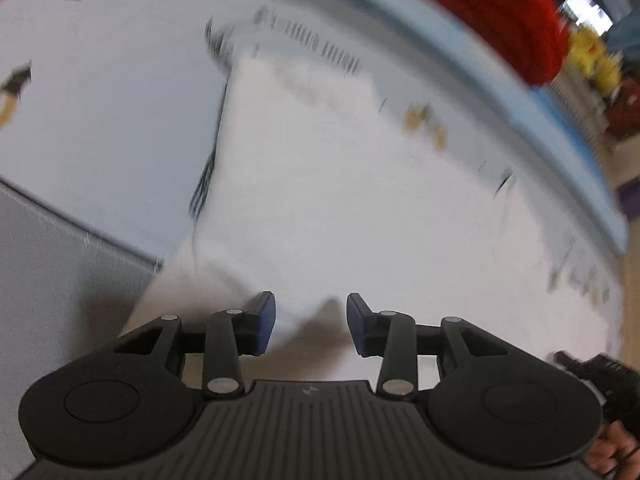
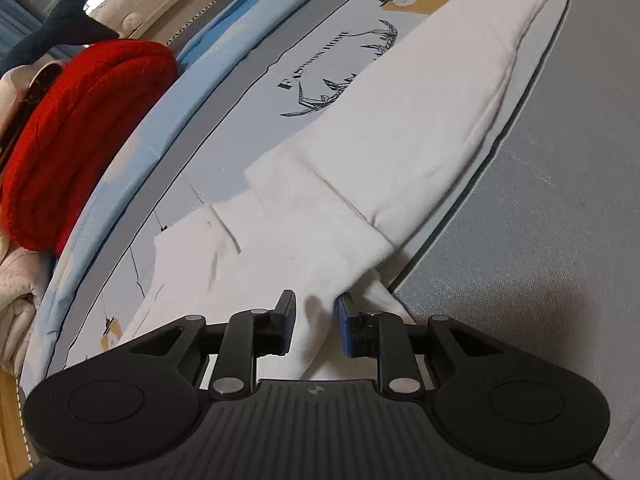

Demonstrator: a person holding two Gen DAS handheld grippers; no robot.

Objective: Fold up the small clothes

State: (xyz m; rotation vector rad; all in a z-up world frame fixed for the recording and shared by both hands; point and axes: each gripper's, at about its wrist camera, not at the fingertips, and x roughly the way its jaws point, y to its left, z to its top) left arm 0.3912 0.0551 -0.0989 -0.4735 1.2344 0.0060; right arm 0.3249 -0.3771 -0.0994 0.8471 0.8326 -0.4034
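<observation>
The left black two-finger gripper (image 1: 311,322) stands released, its blue pads apart over a corner of the white folded cotton garment (image 1: 340,200), though that view is blurred. The right black two-finger gripper (image 2: 316,322) has its jaws part-closed around a fold of the garment (image 2: 400,140), contact unclear. The garment lies on a pale blue printed sheet (image 2: 248,112), beside a red knitted bundle (image 2: 80,136).

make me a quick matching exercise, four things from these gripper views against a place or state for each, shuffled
1. white folded cotton garment
2. red knitted garment
3. left gripper
4. right gripper

a. jaws apart, gripping nothing
b. lying lengthwise on the pale printed sheet
c. white fabric between its fingers
d. piled past the sheet's light blue edge

Pairs: 1-b, 2-d, 3-a, 4-c
</observation>
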